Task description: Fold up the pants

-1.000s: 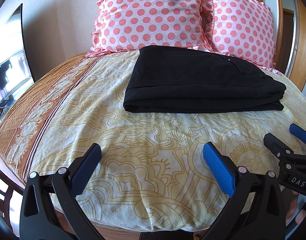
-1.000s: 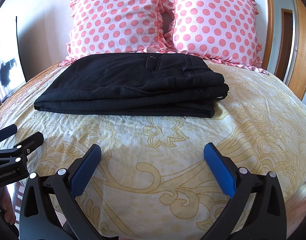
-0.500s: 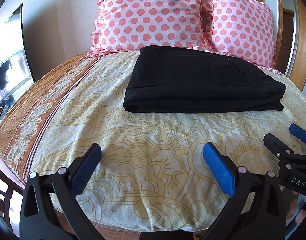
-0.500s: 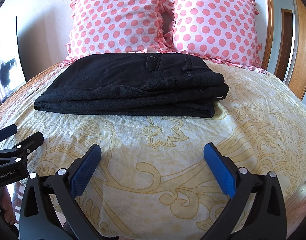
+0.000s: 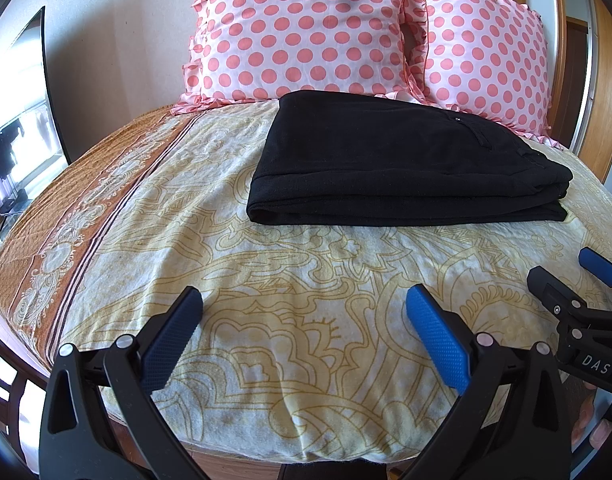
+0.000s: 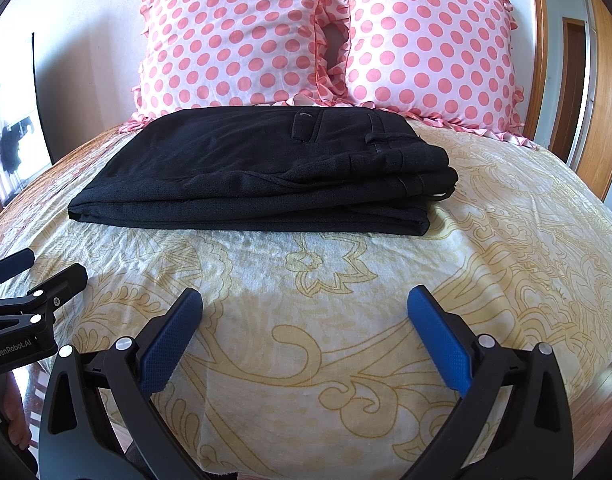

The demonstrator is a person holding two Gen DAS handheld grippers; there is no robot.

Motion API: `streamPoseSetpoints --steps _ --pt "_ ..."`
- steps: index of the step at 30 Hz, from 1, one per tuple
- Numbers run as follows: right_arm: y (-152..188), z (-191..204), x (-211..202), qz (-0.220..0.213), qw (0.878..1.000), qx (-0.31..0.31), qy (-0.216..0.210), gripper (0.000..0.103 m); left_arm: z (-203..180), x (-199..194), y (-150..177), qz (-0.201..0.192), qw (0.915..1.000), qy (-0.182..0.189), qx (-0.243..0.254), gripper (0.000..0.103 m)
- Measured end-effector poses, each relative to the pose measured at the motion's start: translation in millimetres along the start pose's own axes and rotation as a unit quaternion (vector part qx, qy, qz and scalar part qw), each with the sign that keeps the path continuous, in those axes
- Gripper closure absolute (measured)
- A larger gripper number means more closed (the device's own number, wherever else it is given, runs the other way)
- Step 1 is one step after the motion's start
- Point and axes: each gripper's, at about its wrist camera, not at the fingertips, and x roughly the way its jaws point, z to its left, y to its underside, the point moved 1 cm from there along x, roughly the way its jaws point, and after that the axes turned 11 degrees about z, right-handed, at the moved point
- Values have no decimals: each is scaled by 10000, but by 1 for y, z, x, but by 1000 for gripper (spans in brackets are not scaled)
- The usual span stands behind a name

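Folded pants on bed — 2 grippers, left and right, gape empty, bodies cropped.

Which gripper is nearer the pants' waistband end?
Right, though only slightly. The right gripper hovers open short of the pants, roughly opposite their middle, waistband end up-right. The left gripper sits open further left, opposite the other end.

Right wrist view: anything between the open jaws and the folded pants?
Nothing but bare patterned bedspread between the right gripper and the black pants; right wrist view shows it.
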Motion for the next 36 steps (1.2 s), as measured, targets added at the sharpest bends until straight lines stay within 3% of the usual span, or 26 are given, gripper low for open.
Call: streamPoseSetpoints --steps 8,36 --pt "0 0 0 -2 10000 1 1 1 1 0 -4 138 9999 36 2 2" --pt "0 1 0 -6 10000 8 10 1 1 -1 -2 70 9999 54 53 2"
